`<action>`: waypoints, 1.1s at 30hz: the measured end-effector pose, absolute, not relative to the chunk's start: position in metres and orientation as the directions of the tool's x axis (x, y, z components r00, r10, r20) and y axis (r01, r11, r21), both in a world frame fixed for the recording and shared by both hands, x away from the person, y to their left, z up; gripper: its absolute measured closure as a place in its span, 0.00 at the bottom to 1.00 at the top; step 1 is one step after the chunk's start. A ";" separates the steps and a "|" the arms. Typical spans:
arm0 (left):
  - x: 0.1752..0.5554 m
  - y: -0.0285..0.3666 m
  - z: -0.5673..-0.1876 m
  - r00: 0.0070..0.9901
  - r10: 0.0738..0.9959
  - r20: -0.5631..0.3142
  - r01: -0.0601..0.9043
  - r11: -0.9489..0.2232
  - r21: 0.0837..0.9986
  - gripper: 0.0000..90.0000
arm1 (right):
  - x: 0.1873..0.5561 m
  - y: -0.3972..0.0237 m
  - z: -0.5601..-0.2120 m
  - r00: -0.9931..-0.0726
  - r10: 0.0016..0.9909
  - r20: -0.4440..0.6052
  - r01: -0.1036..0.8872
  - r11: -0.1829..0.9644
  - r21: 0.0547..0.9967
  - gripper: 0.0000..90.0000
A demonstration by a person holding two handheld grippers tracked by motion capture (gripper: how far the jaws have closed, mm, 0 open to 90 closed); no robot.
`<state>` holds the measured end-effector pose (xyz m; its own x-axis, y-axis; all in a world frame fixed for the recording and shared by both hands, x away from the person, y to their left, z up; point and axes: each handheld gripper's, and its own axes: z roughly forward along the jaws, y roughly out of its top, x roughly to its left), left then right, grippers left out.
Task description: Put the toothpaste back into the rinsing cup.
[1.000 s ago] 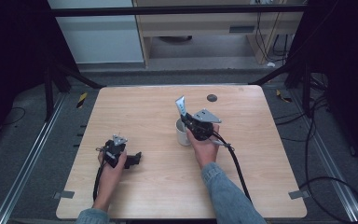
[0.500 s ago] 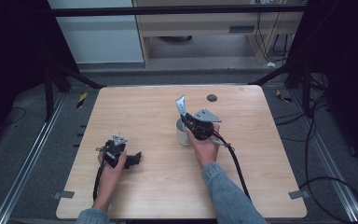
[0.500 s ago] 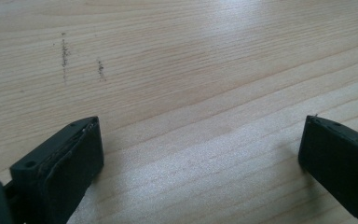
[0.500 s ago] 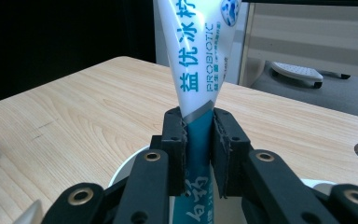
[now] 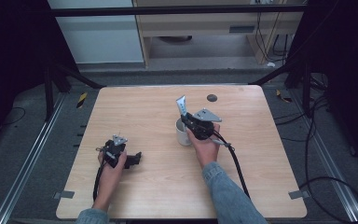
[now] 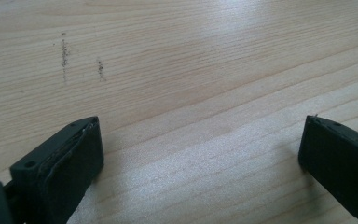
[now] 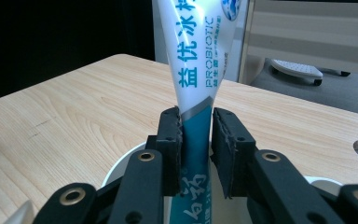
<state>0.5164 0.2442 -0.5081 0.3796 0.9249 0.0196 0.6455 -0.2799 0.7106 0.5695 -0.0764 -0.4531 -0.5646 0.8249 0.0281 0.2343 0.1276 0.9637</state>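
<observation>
The toothpaste tube stands nearly upright in the white mug, its lower end down inside the rim and its flat crimped end pointing up and a little toward the far edge of the worktop. Its long axis runs close to vertical. The right tool sits right at the mug's mouth, a jaw on either side of the tube; its jaws have just been opening, and in the right gripper view a thin gap shows on one side (the other pad looks about touching), so I judge the grip released or nearly so. The coming move likely turns on backing that tool away without tipping the tube. The left tool rests well apart, released, with bare wood between its jaws.
</observation>
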 end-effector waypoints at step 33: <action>0.516 0.244 -0.508 0.380 0.925 0.020 0.645 -0.280 0.711 0.00 | 0.569 -0.080 -0.453 -0.552 0.833 0.020 0.247 0.140 0.959 0.67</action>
